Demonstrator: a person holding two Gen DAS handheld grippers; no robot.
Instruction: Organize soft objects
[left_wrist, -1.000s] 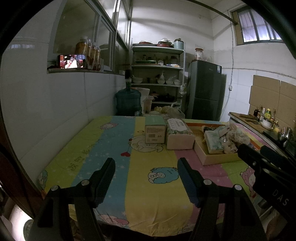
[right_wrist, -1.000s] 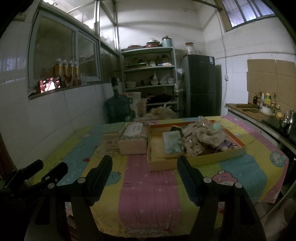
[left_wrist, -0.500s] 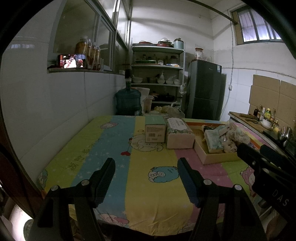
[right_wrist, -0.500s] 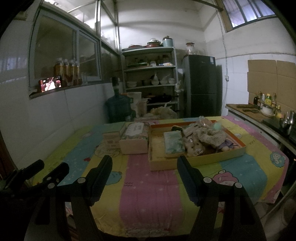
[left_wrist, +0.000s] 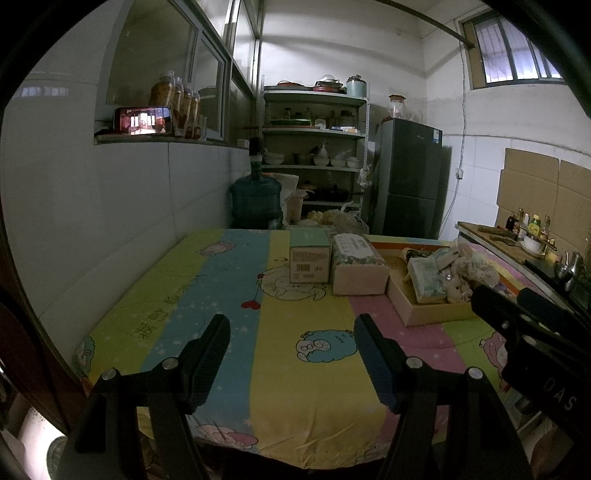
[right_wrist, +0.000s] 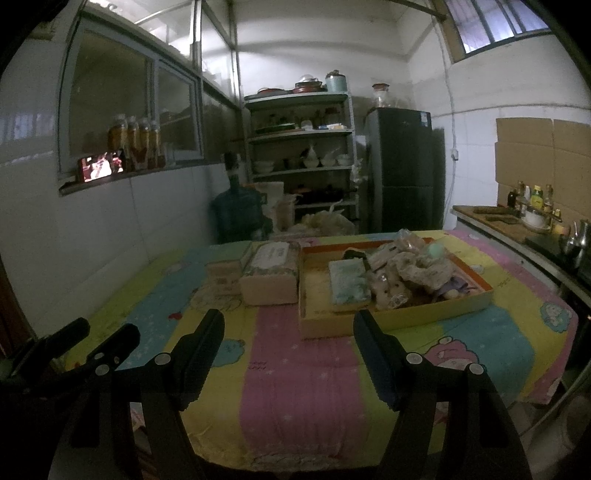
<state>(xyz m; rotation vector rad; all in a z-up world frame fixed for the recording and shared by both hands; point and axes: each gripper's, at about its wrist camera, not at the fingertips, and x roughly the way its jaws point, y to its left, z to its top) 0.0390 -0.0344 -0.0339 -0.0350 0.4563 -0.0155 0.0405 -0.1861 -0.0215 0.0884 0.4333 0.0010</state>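
Observation:
A shallow cardboard tray (right_wrist: 391, 320) sits on the table's right half and holds a heap of soft toys (right_wrist: 413, 275) and a pale green folded cloth (right_wrist: 349, 282). The tray also shows in the left wrist view (left_wrist: 432, 312). Left of it stand a tissue pack on a box (right_wrist: 271, 275) and a small green-topped carton (left_wrist: 309, 258). My left gripper (left_wrist: 291, 363) is open and empty above the table's near edge. My right gripper (right_wrist: 288, 363) is open and empty, short of the tray.
The table wears a striped cartoon cloth (left_wrist: 295, 332). A tiled wall runs along its left. Behind stand a water jug (left_wrist: 255, 201), shelves (left_wrist: 314, 147) and a fridge (left_wrist: 410, 177). A counter with bottles (right_wrist: 532, 214) lies to the right.
Both grippers have drifted slightly; the right one has edged a little toward the tray. Both stay open and empty.

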